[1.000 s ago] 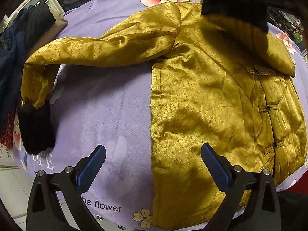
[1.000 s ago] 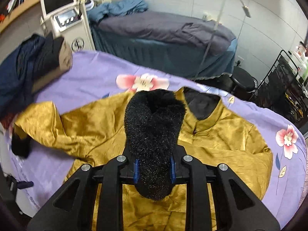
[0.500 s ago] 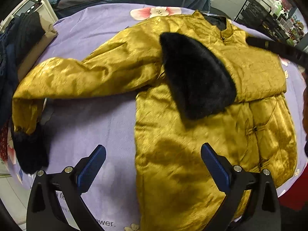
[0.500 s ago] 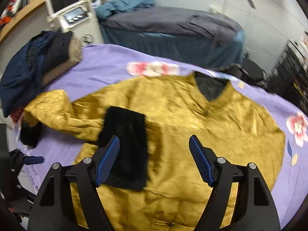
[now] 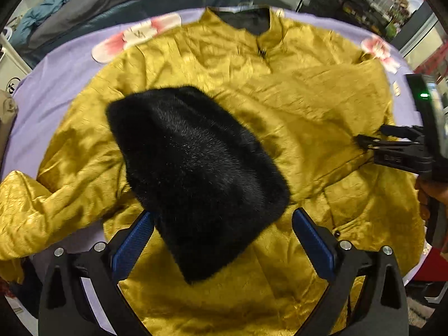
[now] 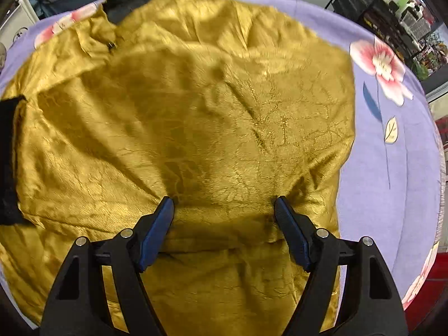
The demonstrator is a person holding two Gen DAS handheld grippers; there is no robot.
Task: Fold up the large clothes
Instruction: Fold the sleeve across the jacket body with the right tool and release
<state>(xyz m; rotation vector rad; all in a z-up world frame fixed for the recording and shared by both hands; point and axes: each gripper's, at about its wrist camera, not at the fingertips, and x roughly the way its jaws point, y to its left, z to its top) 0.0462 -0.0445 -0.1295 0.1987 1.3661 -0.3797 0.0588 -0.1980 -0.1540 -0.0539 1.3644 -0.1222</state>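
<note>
A golden jacket lies face up on a purple flowered sheet. One sleeve is folded across the chest, and its black fur cuff rests on the front. My left gripper hangs open above the near end of that cuff, and its pads do not press on it. My right gripper is open, pointing down, with its fingertips at the golden fabric near the folded sleeve's shoulder. From the left wrist it shows as the right gripper at the right edge. The cuff peeks in at the left.
The other sleeve trails off to the left. Behind the sheet stands a bed with grey and blue covers. A black wire rack stands at the back right. A hand grips the right tool.
The right gripper let go of the fur cuff, which now lies across the chest. It then sank to the right onto the folded sleeve. The left gripper moved right, over the cuff.
</note>
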